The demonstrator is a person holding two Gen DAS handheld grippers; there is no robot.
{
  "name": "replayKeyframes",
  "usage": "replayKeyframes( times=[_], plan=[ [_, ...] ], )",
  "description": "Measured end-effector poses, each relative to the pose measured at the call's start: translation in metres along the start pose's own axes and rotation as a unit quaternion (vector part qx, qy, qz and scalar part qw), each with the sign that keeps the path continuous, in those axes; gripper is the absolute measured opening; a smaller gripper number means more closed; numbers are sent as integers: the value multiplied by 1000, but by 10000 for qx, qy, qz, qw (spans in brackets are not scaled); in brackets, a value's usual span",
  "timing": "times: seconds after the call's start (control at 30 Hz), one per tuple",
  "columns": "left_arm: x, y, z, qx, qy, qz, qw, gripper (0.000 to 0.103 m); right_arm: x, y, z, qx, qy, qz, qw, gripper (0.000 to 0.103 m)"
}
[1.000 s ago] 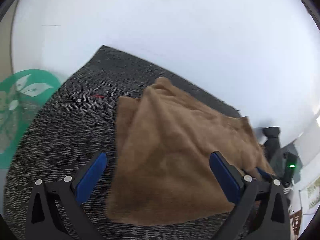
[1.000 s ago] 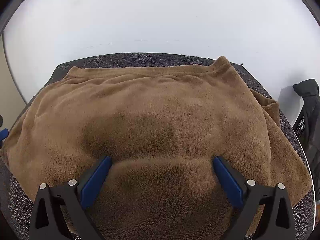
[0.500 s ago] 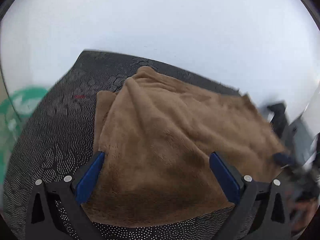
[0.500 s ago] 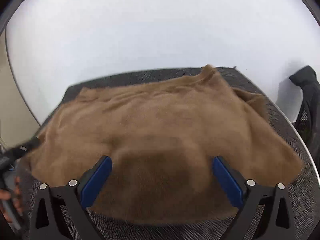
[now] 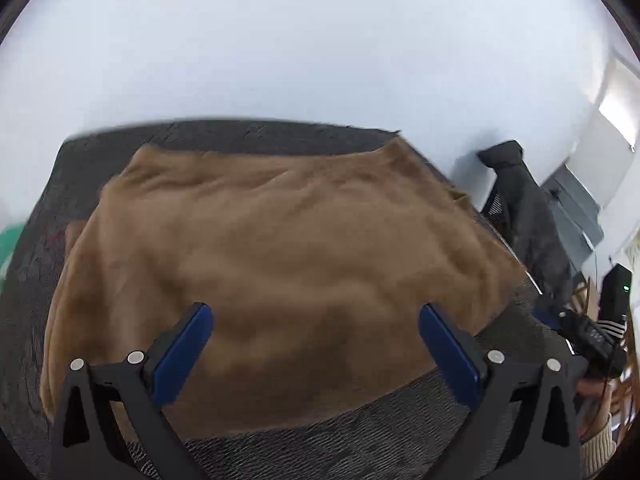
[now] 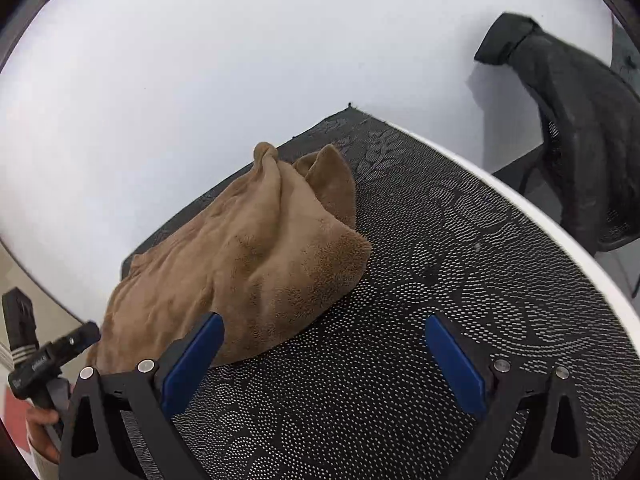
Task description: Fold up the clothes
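A folded brown fleece garment (image 5: 280, 264) lies flat on a dark patterned mat (image 5: 360, 440). My left gripper (image 5: 316, 356) hovers over its near edge, open, nothing between the blue pads. In the right wrist view the same brown garment (image 6: 248, 268) sits at the left on the mat (image 6: 440, 280). My right gripper (image 6: 324, 364) is open above bare mat, just right of the garment's corner; its left pad (image 6: 194, 360) is near the cloth's edge. The other gripper (image 6: 44, 360) and a hand (image 6: 40, 428) show at the far left.
The mat covers a white table (image 6: 560, 240) against a white wall (image 5: 320, 60). A chair with a dark jacket (image 6: 576, 120) stands to the right. A green patterned thing (image 5: 10, 240) peeks in at the left edge.
The left gripper has swung right so the garment now fills its view. The right gripper has pulled off the garment and turned right, now over bare mat. Both stayed open.
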State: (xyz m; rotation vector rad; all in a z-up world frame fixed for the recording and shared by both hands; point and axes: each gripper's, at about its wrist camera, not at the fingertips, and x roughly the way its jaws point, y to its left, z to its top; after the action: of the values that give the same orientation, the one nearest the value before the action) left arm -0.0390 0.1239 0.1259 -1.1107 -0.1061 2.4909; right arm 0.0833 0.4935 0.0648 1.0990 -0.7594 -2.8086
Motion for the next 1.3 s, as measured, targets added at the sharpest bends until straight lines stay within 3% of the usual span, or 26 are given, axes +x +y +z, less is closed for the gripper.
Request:
replayKeyframes(
  times=[0.23, 0.47, 0.6, 0.77, 0.87, 1.1, 1.3],
  plan=[
    [20, -31, 23, 353, 159, -105, 9992, 103, 26, -5, 21, 359, 187, 453, 9982, 102],
    [42, -57, 47, 586, 364, -249, 9973, 103, 45, -5, 28, 678, 264, 340, 9968, 97],
    [57, -72, 62, 693, 501, -373, 9956, 103, 53, -1, 26, 767, 308, 566, 9950, 81],
    [88, -94, 86, 700, 812, -684, 9919, 103, 58, -6, 24, 961, 163, 676, 9929, 32],
    [114, -114, 101, 666, 1078, -856, 9882, 103, 56, -6, 21, 921, 90, 780, 9926, 28],
    [177, -159, 130, 596, 1852, -951, 9763, 103, 33, 29, 19, -169, -302, 628, 9974, 26],
    [227, -188, 136, 692, 2740, -805, 9558, 103, 24, 44, 11, -431, -320, 593, 9968, 26]
  ],
)
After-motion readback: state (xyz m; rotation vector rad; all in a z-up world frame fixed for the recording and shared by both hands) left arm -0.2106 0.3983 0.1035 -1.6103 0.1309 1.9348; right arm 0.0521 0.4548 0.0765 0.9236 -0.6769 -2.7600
